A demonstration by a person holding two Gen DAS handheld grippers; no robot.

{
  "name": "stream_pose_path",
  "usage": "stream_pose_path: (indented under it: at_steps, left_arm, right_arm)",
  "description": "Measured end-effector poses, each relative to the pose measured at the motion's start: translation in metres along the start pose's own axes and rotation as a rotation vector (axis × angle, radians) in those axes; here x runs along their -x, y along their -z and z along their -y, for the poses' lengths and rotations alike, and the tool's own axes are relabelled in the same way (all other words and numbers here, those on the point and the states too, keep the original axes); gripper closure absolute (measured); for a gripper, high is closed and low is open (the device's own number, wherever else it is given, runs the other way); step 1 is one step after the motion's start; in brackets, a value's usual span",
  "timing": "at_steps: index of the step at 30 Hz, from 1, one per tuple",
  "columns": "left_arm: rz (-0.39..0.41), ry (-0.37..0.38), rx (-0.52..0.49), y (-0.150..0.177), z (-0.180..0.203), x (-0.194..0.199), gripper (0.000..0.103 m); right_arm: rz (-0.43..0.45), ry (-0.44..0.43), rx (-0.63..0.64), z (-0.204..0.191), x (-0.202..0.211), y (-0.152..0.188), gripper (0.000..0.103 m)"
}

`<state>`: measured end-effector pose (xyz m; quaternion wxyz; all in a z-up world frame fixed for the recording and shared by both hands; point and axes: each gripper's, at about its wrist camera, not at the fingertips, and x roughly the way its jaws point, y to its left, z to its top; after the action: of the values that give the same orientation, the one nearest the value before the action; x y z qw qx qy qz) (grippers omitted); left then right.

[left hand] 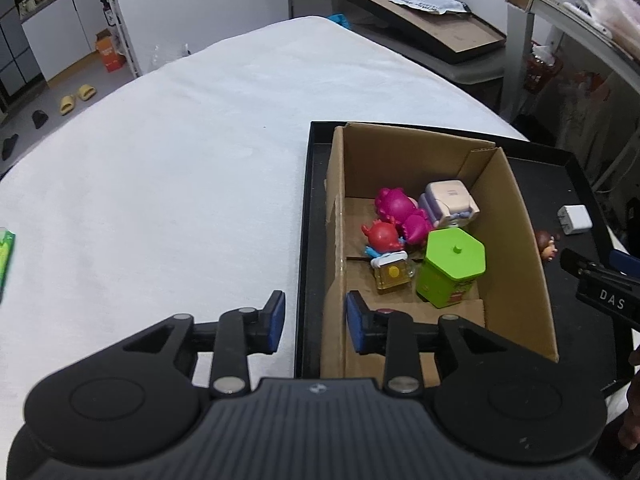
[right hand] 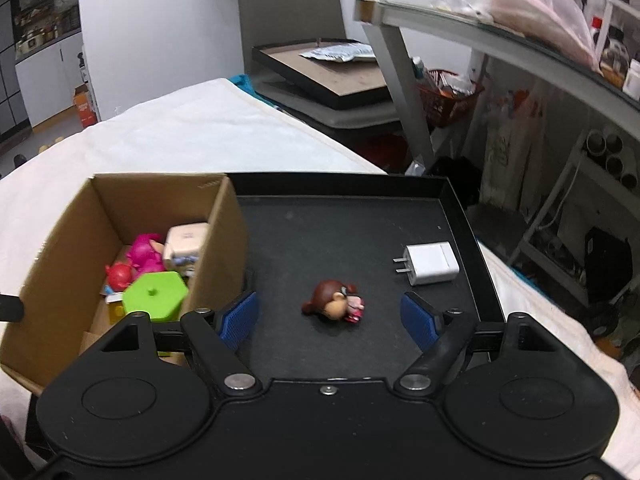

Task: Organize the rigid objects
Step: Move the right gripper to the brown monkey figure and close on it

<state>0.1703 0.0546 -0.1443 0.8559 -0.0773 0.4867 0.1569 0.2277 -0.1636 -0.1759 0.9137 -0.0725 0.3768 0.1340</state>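
Note:
A cardboard box (left hand: pixel 516 240) stands in the left part of a black tray (right hand: pixel 340 220). Inside it lie a magenta toy (left hand: pixel 400 210), a red toy (left hand: pixel 382 236), a pale cube toy (left hand: pixel 450 202), a small yellow piece (left hand: pixel 392 274) and a green hexagonal container (left hand: pixel 452 268). My left gripper (left hand: pixel 316 320) hovers open over the box's near left wall, gripping nothing. On the tray floor right of the box lie a small brown-haired figure (right hand: pixel 334 302) and a white charger plug (right hand: pixel 430 263). My right gripper (right hand: pixel 330 320) is open, with the figure just ahead between its fingers, untouched.
The tray rests on a white cloth-covered table (left hand: pixel 180 160). A green object (left hand: pixel 6 256) shows at the far left edge. Beyond the table stand a second black tray (left hand: pixel 424 20) with a packet on it and a metal shelf frame (right hand: pixel 400 80) to the right.

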Motion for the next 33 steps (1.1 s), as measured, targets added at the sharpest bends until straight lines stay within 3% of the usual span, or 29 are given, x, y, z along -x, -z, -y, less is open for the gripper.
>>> stream_pose_path:
  at_steps: [13, 18, 25, 28, 30, 33]
  left_arm:
    - [-0.018, -0.138, -0.066, -0.004, 0.023, -0.010, 0.066]
    - [-0.016, -0.194, -0.108, -0.005, 0.035, -0.014, 0.066]
    - [-0.013, -0.255, -0.128, -0.009, 0.047, -0.017, 0.065]
    - [-0.017, -0.280, -0.139, -0.010, 0.053, -0.019, 0.065]
    - [-0.019, -0.288, -0.144, -0.011, 0.055, -0.020, 0.065]
    - [-0.016, -0.299, -0.140, -0.011, 0.056, -0.019, 0.065]
  right_arm:
    - [-0.073, -0.058, -0.120, 0.029, -0.050, 0.012, 0.025]
    - [-0.062, -0.084, -0.164, 0.033, -0.065, 0.011, 0.025]
    - [-0.073, -0.168, -0.277, 0.045, -0.082, 0.015, 0.026]
    - [-0.080, -0.175, -0.277, 0.048, -0.086, 0.019, 0.037]
    - [-0.070, -0.198, -0.290, 0.053, -0.086, 0.019, 0.060]
    - [-0.070, -0.237, -0.344, 0.062, -0.085, 0.020, 0.060]
